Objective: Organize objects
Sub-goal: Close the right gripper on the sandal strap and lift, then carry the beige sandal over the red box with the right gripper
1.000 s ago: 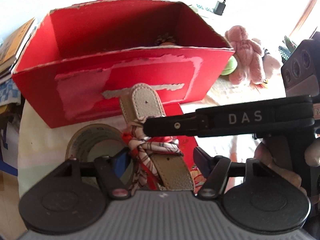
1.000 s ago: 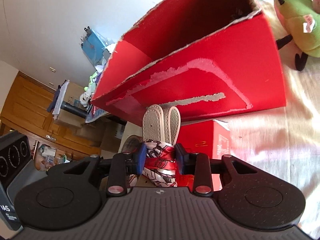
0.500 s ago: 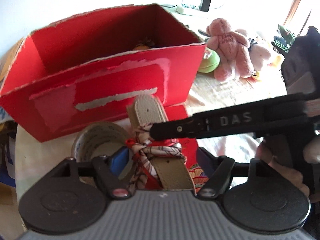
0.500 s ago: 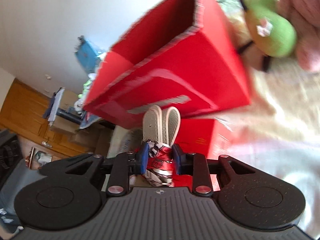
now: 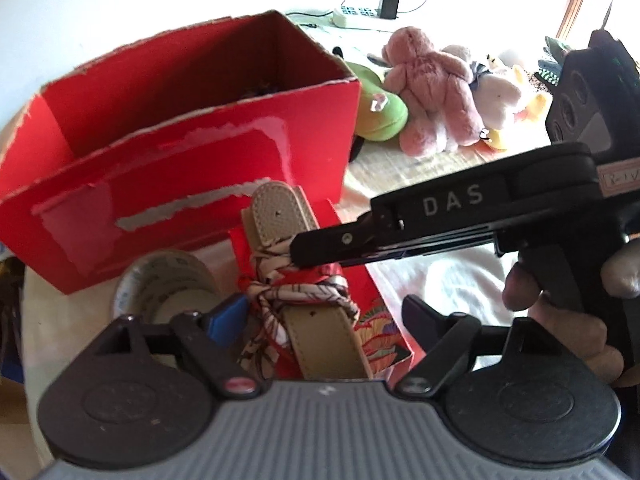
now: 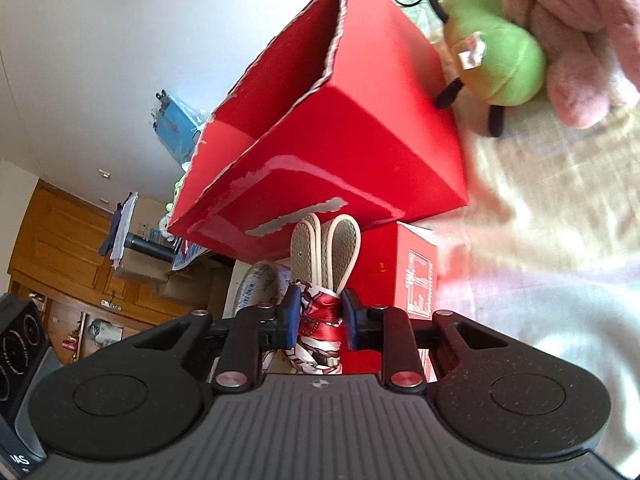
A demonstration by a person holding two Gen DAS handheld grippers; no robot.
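A pair of beige sandals tied together with a red and white scarf sits in front of the open red box, over a small red box. My left gripper is opening; the bundle lies between its jaws with gaps on both sides. My right gripper reaches in from the right. In the right wrist view my right gripper is closing, its blue pads pressing the scarf around the sandals. The red box stands just beyond.
A roll of tape lies left of the sandals. Behind and right of the red box lie a green plush, a pink plush bear and a white plush on the pale cloth. A power strip sits far back.
My left jaws have spread away from the scarf-tied sandals. My right jaws have narrowed onto the scarf. Both views have swung, bringing the plush toys further into sight.
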